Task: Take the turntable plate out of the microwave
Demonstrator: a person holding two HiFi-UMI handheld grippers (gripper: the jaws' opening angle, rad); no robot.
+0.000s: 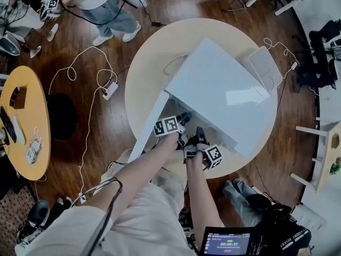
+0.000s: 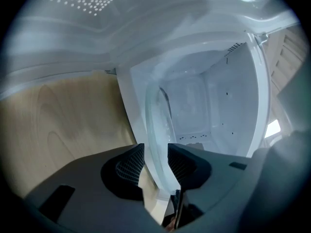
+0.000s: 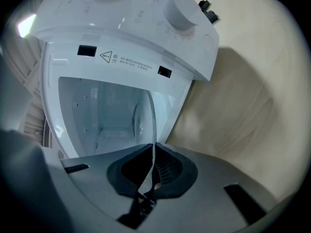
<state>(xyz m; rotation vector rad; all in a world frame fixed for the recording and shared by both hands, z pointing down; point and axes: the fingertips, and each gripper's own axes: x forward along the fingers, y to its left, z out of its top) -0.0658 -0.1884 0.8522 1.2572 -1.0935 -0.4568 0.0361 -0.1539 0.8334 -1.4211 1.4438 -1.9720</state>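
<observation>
A white microwave (image 1: 224, 89) stands on a round pale table (image 1: 149, 63), its door (image 1: 149, 127) swung open to the left. Both grippers reach into its mouth. The clear glass turntable plate (image 2: 158, 125) stands on edge, tilted, at the front of the cavity (image 2: 214, 101). My left gripper (image 2: 156, 161), seen also in the head view (image 1: 183, 119), is shut on the plate's thick rim. My right gripper (image 3: 153, 164), lower right in the head view (image 1: 200, 134), is shut on the thin edge of the plate (image 3: 143, 115). In the head view the plate is hidden.
The microwave's knob (image 3: 182, 13) and control panel sit right of the cavity. A flat white pad (image 1: 264, 65) and cables lie on the table behind. A power strip (image 1: 110, 91) lies on the wood floor, a yellow side table (image 1: 26, 121) stands left, and a person (image 1: 106, 4) stands beyond.
</observation>
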